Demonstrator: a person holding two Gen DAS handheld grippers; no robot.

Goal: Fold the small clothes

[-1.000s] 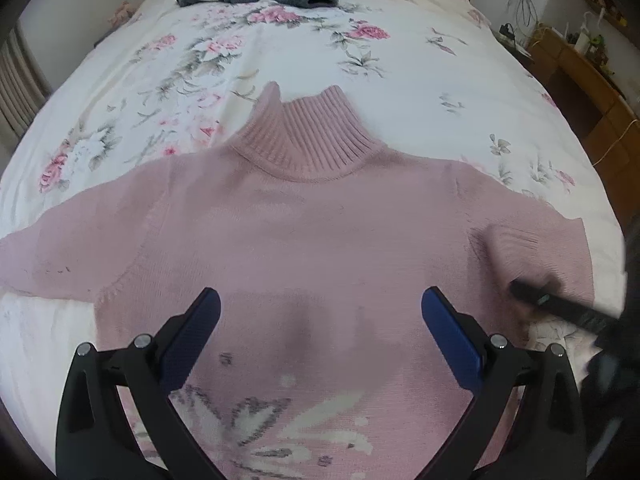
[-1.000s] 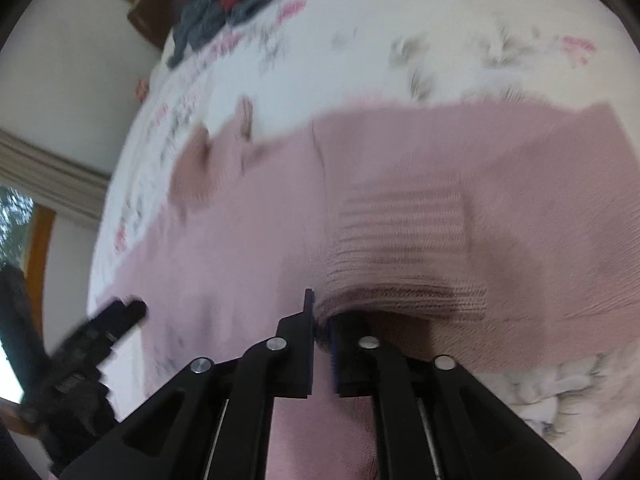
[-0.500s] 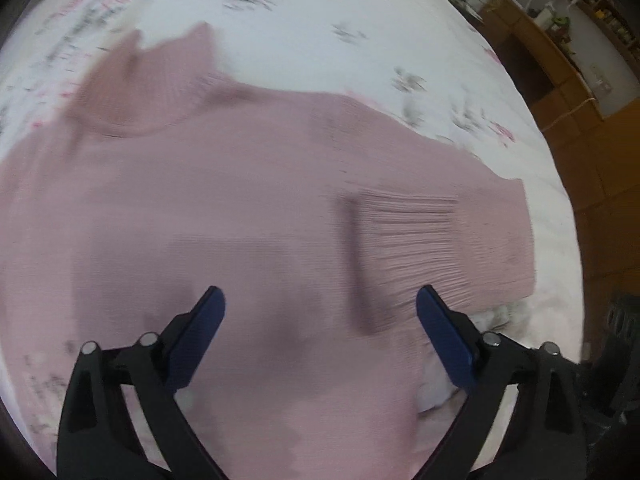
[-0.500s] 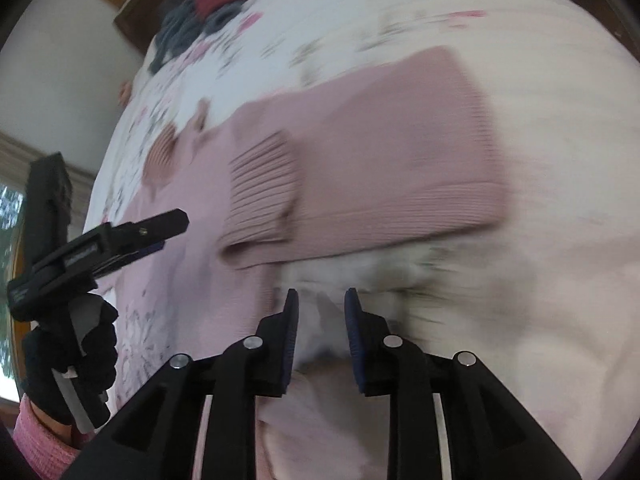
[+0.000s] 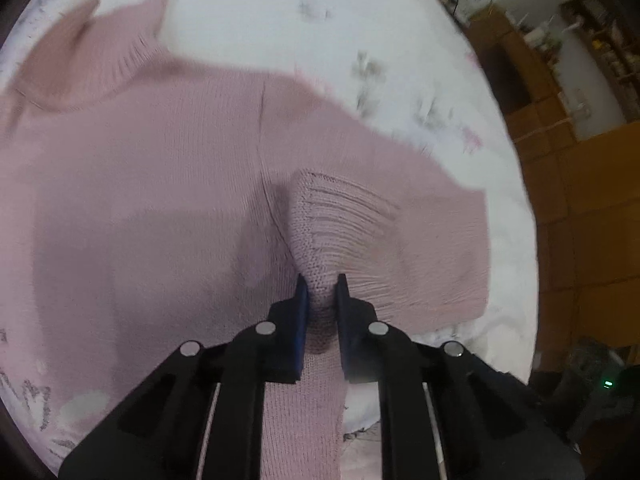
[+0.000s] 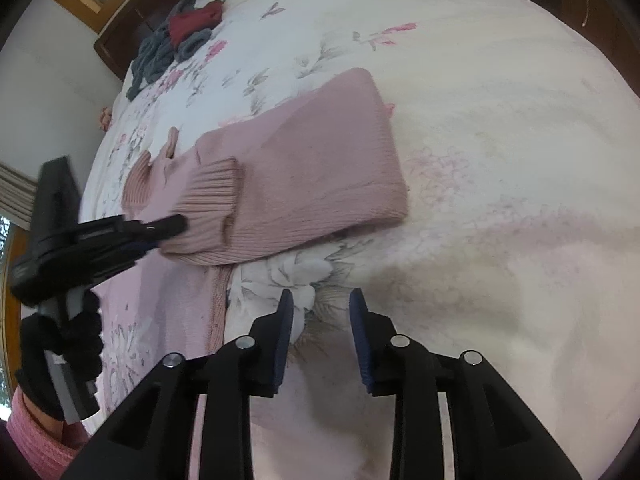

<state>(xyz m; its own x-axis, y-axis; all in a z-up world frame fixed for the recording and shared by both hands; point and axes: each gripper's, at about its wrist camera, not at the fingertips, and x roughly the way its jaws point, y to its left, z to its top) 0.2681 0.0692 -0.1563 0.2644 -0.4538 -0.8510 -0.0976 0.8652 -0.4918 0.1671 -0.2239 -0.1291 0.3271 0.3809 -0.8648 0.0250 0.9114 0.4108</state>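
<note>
Between left tongs [image 5: 321, 280], sweater cuff [image 5: 320, 240] pinched

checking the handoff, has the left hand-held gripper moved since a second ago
Yes. The left hand-held gripper swung right from the collar and shut on the ribbed cuff.

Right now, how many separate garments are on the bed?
3 I can tell: the pink sweater spread in front; a grey garment and a red one heaped by the headboard. More may be hidden there.
</note>
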